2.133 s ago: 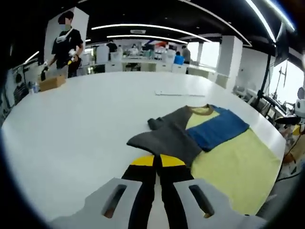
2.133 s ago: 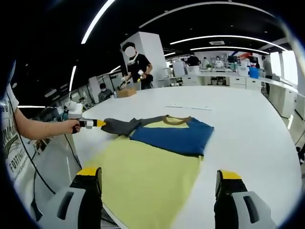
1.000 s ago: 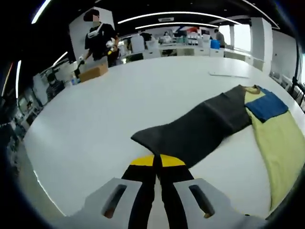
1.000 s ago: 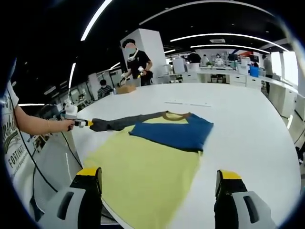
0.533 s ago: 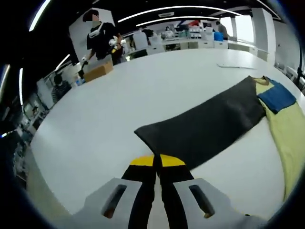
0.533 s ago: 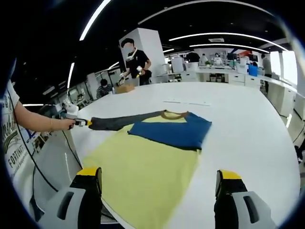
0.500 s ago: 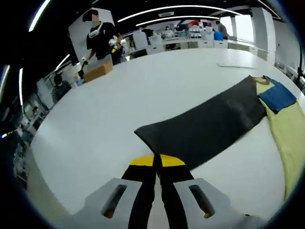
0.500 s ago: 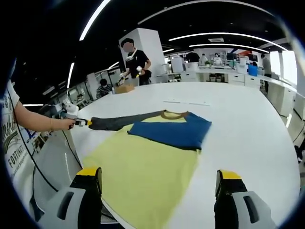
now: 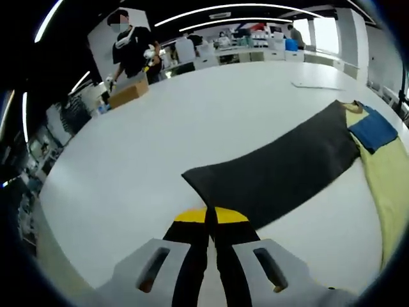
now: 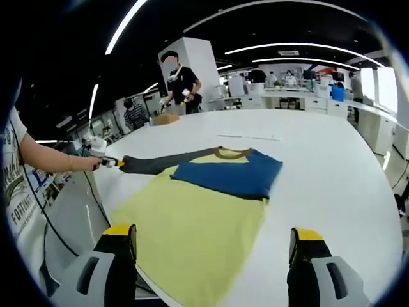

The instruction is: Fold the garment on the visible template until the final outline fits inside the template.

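Observation:
A long-sleeved shirt lies flat on the white table (image 10: 332, 179). Its body is yellow (image 10: 198, 236), its collar brown (image 10: 231, 153). The blue sleeve (image 10: 230, 173) is folded across the chest. The dark grey sleeve (image 9: 275, 169) stretches straight out from the body, and my left gripper (image 9: 211, 214) is shut on its cuff. In the right gripper view the left gripper (image 10: 115, 164) holds the grey sleeve (image 10: 160, 163) at the far left. My right gripper (image 10: 213, 233) stands open above the yellow hem, holding nothing.
A thin white strip (image 10: 249, 137) lies on the table beyond the collar. A cardboard box (image 9: 128, 94) sits at the far edge, with a person in black (image 9: 131, 51) standing by it. The table's near edge runs just below the hem.
My left gripper has drawn the grey sleeve outward, from a crumpled heap on the body to a straight, flat band. The right gripper has stayed put and open.

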A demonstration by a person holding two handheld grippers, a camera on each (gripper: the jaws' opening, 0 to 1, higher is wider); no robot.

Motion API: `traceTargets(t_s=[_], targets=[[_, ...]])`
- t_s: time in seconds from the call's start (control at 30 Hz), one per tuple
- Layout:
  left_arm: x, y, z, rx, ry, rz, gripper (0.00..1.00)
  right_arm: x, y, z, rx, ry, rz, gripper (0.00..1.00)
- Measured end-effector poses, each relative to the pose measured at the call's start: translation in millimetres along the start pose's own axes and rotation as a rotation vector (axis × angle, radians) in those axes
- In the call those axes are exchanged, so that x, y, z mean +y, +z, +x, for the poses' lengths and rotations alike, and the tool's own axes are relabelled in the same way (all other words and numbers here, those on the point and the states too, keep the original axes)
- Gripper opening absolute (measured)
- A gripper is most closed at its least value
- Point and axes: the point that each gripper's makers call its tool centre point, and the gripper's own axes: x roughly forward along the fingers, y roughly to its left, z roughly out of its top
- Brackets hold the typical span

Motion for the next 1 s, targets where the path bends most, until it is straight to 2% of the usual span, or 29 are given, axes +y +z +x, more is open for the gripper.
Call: traceTargets(t_s=[0.4,0.63,0.7,1.0], targets=[[-17.1,19.7,-6,-0.024,-0.044,0.025,0.0,4,-0.2,2,0.002,0.018,-0.018,0.99],[-34.7,36.1,-7,-0.045,-0.1,0.034,0.0,2,-2.1,2,0.008,0.025,-0.027,0.99],[-40.3,41.4,-8,-0.057,-0.114,0.056,0.0,2,-2.0,2,0.006,0.027,-0.031,0.99],[-59.8,66.6,-13,-0.114,-0.168,0.043,0.0,5,-2.0,1,-0.001,0.039,-0.046,0.99]])
